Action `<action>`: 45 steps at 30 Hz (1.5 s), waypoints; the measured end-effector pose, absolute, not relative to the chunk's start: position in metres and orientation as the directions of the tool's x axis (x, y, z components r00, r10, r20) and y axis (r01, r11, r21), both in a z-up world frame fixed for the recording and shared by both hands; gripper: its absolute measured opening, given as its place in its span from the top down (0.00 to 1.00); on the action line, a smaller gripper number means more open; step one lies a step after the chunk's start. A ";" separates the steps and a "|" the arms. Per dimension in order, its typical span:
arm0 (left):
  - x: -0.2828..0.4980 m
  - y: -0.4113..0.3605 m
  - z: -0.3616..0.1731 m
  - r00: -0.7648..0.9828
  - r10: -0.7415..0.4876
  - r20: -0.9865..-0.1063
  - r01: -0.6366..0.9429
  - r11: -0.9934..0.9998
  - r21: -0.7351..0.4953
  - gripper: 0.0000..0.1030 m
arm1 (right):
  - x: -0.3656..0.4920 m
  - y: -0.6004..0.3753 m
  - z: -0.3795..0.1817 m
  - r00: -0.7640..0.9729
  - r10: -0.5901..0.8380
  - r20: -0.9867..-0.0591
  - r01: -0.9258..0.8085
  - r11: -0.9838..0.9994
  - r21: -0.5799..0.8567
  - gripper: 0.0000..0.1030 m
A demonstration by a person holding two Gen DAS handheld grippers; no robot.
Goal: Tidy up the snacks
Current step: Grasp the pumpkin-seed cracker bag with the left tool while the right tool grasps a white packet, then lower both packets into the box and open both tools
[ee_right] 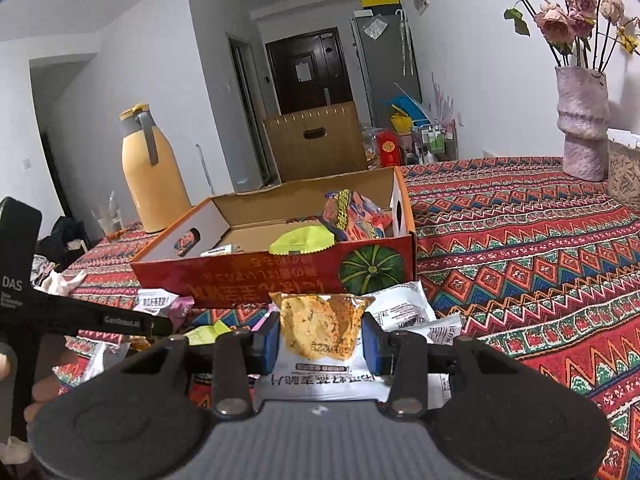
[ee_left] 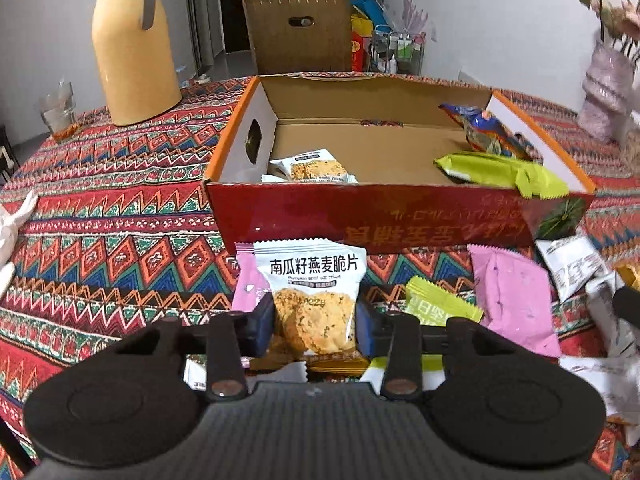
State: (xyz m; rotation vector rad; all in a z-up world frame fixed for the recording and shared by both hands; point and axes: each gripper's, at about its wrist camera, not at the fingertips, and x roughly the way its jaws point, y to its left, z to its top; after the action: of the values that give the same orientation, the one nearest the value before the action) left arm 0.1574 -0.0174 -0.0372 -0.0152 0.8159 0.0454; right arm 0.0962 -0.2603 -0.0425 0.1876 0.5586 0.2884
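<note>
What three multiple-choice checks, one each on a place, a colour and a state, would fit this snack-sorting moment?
1. Where does the lime green packet lie?
A. in the open red box, at its right end
B. beside the thermos
C. under the vase

2. What colour is the thermos?
A. blue
B. yellow with a grey handle
C. black

3. What is the state of the right gripper?
A. open and empty
B. shut with nothing in it
C. shut on an oat crisp packet

Answers:
1 A: the packet rests inside the red box, its end over the front wall near the right corner.
2 B: the body is yellow and the handle grey in both views.
3 C: the blue pads press both sides of the right oat crisp packet; the left gripper likewise holds the left oat crisp packet.
</note>
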 end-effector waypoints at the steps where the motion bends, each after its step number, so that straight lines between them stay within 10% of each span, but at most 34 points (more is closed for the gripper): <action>1: 0.156 -0.016 -0.035 0.689 0.031 -0.724 -0.047 0.999 -0.002 0.60 | 0.096 -0.260 -0.041 0.812 0.319 -0.489 -0.218 0.942 0.254 0.61; 15: 0.153 -0.016 0.024 0.823 0.006 -0.567 -0.055 0.996 -0.068 0.60 | 0.119 -0.247 -0.002 0.872 0.325 -0.366 -0.239 0.935 0.260 0.61; 37: 0.246 -0.018 0.001 0.796 0.074 -0.601 -0.120 0.992 -0.036 0.60 | 0.242 -0.222 -0.036 0.867 0.238 -0.438 -0.154 0.963 0.219 0.57; 39: 0.247 -0.016 -0.003 0.798 0.072 -0.598 -0.120 0.992 -0.040 0.49 | 0.242 -0.222 -0.038 0.867 0.237 -0.439 -0.154 0.964 0.218 0.49; 42: 0.242 -0.014 -0.003 0.816 0.075 -0.573 -0.128 0.990 -0.053 0.16 | 0.239 -0.223 -0.038 0.871 0.244 -0.427 -0.156 0.961 0.230 0.11; 45: 0.236 -0.011 0.000 0.833 0.081 -0.548 -0.138 0.988 -0.064 0.02 | 0.236 -0.225 -0.036 0.882 0.235 -0.409 -0.147 0.961 0.236 0.03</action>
State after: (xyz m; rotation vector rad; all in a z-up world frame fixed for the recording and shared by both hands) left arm 0.2355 -0.0111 0.0000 -0.1022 0.5753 0.1163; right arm 0.2358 -0.2252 -0.0361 0.2017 0.4493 0.2000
